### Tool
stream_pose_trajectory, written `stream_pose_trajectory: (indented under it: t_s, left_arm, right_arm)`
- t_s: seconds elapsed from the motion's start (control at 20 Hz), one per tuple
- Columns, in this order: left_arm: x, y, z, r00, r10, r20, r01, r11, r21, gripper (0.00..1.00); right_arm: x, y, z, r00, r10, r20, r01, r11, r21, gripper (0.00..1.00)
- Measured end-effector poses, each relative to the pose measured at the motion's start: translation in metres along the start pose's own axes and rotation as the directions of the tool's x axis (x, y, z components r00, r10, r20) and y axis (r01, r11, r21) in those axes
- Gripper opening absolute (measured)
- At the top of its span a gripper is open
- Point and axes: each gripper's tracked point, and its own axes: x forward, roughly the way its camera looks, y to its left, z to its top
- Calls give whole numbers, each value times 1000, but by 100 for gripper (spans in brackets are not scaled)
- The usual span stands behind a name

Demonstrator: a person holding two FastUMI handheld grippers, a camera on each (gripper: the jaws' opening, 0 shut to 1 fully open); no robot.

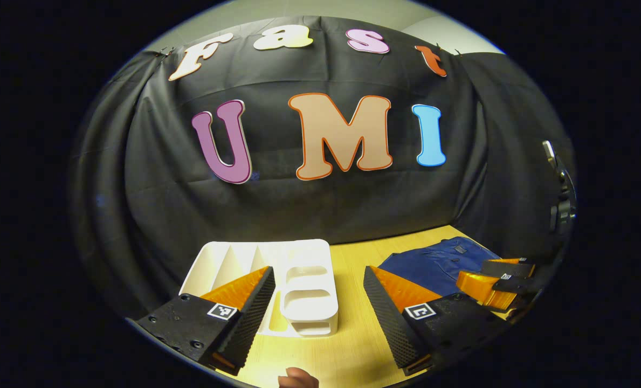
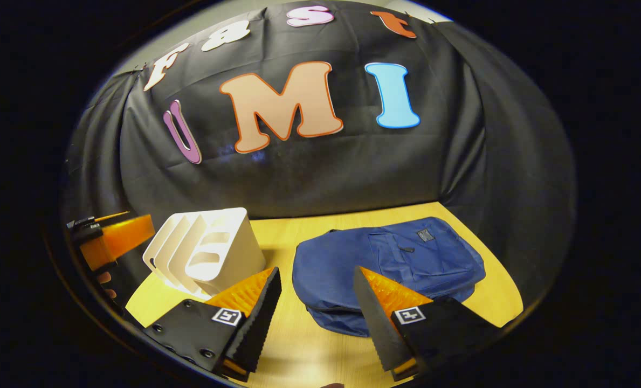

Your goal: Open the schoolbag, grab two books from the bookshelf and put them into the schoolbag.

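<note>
White bookshelf (image 2: 212,250) stands beside the blue schoolbag (image 2: 390,264) on the table (image 2: 298,345).

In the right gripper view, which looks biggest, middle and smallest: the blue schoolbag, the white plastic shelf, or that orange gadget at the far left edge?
1. Blue fabric schoolbag, largest.
2. White plastic bookshelf.
3. Other tongs, smallest, though cut off by the edge, so its real size is unsure.
</note>
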Motion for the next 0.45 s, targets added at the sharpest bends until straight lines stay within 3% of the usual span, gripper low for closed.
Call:
stream_pose_trajectory:
  t_s: [0.05,0.15,0.45]
  left_arm:
    - [-2,1,0,1000,0,5,0,1000,1,96]
    - [-8,2,0,1000,4,12,-4,1000,11,97]
    - [-18,3,11,998,20,62,-21,1000,18,97]
  right_arm:
    - [-4,3,8,1000,-3,23,3,1000,-10,86]
    - [-13,7,24,998,-2,69,4,1000,-23,93]
    - [-32,19,55,987,8,161,-3,1000,-30,95]
